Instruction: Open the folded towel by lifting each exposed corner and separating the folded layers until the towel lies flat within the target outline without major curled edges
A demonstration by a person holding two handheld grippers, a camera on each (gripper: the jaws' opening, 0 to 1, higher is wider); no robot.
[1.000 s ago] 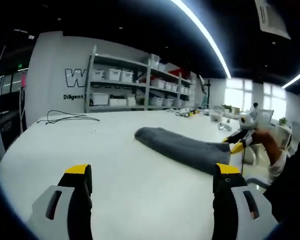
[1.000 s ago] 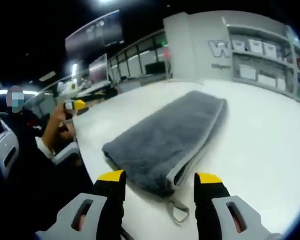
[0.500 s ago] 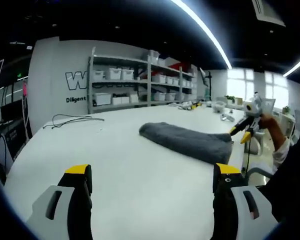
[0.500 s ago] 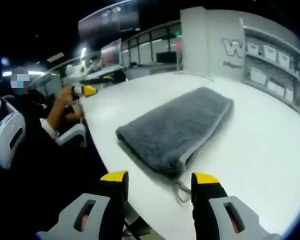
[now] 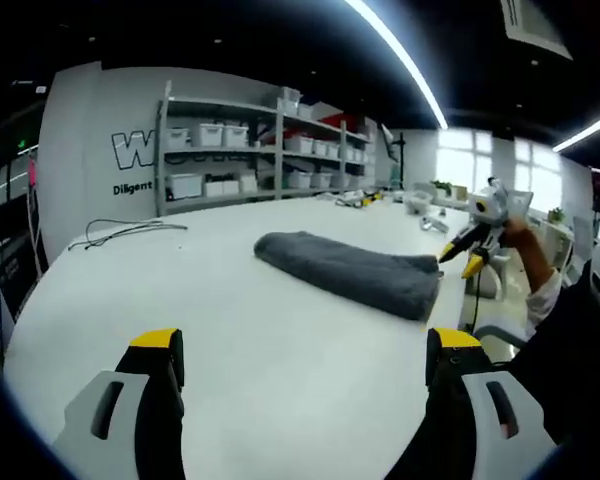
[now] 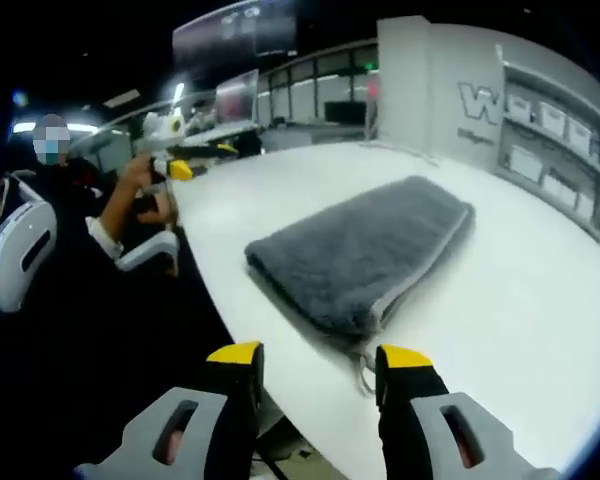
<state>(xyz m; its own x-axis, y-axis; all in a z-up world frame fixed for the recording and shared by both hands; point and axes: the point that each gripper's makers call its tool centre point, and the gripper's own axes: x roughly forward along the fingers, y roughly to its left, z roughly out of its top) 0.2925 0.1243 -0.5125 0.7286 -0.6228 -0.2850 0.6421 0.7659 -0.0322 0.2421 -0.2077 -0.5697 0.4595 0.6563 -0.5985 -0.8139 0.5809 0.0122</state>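
White table [image 5: 230, 330] in a shelved workroom; folded grey towel [image 6: 365, 255] lies near its edge. Right gripper [image 6: 315, 362] gapes just before the near corner loop [image 6: 364, 377]; left gripper [image 5: 305, 345] open, well back. Approach step; next, pinch that corner.

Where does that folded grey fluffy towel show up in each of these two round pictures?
Left gripper view: folded grey fluffy towel lies right of centre on the white table.
Right gripper view: towel sits centre, near the table's edge.
Shared landmark: the grey storage shelves.
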